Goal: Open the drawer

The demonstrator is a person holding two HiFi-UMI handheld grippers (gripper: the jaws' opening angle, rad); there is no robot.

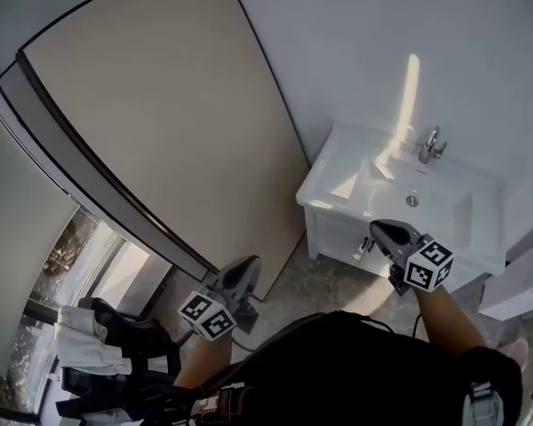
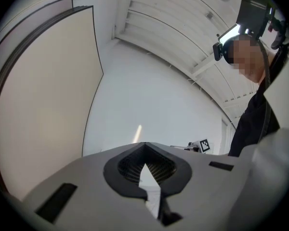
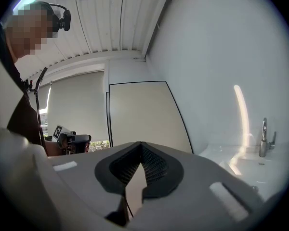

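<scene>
Approach step: my left gripper [image 1: 245, 268] and right gripper [image 1: 379, 230] both have jaws pressed together on nothing, the right near the drawer [image 1: 336, 236] under the sink [image 1: 338, 162]. Next I judge those jaws must part and line up on its handle, barely visible. Two grippers, one drawer, one sink, one faucet [image 1: 431, 144].

Sink [image 1: 333, 185] & cabinet [image 1: 333, 238] white. Tap [image 1: 432, 145] silver. Panel [image 1: 160, 105] beige w/ black edge. Wall [image 1: 355, 51] pale grey. Floor [image 1: 329, 291] grey, mottled. L gripper [image 1: 246, 266] & R gripper [image 1: 379, 230]: grey bodies, black pads, b/w square-marker cubes. Shirt [image 1: 338, 371] black.
</scene>
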